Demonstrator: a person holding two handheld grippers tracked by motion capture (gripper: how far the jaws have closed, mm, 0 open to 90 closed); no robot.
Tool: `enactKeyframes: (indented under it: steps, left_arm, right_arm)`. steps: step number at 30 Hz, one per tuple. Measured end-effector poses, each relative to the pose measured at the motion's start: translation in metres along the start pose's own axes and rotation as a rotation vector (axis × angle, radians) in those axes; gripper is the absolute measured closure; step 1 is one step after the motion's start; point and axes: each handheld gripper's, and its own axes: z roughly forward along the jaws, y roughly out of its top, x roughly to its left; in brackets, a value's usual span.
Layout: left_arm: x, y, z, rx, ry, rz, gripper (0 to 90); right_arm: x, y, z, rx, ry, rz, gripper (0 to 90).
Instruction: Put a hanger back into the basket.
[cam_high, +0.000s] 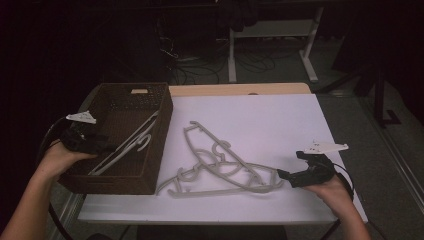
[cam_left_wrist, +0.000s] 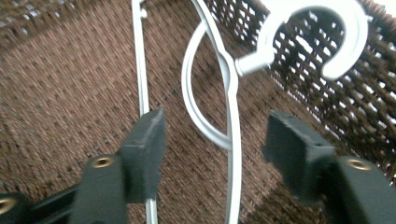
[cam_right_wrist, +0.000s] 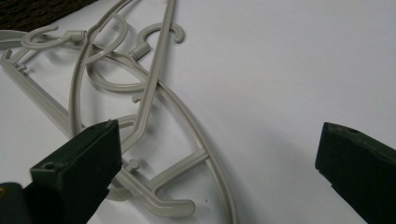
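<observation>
Left tongs (cam_left_wrist: 215, 140) inside the brown basket (cam_high: 162, 135), jaws apart around a white hanger (cam_left_wrist: 232, 107) lying on the basket floor, not pinching it. Right tongs (cam_right_wrist: 219, 163) wide open, low over the white desk (cam_high: 280, 125), just beside the tangled pile of grey hangers (cam_high: 220, 167), gripping nothing.

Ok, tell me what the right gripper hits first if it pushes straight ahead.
Probably the pile of grey hangers on the white table; the right gripper is open, its near jaw already beside one hanger's end. Depth is uncertain.
</observation>
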Motion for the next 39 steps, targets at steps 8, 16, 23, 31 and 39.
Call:
enactKeyframes:
  steps: [8,16,23,31,39]
  left_arm:
    - [-0.014,0.013,-0.008,-0.127,-0.064,0.003,24.4]
    - [-0.049,0.041,-0.004,-0.221,-0.166,0.045,20.9]
    - [-0.084,0.066,0.009,-0.274,-0.229,0.093,19.1]
    - [-0.113,0.085,0.029,-0.317,-0.294,0.121,15.7]
    - [-0.131,0.092,0.049,-0.307,-0.319,0.137,13.3]
  right_arm:
    - [0.003,0.003,0.000,-0.007,0.004,-0.007,0.3]
    - [0.005,0.004,-0.001,-0.009,0.004,-0.016,0.3]
    - [0.006,0.005,-0.001,-0.010,0.009,-0.019,0.3]
    - [0.010,0.009,0.003,0.001,0.014,-0.033,0.3]
    - [0.019,0.016,0.009,0.019,0.035,-0.059,0.3]
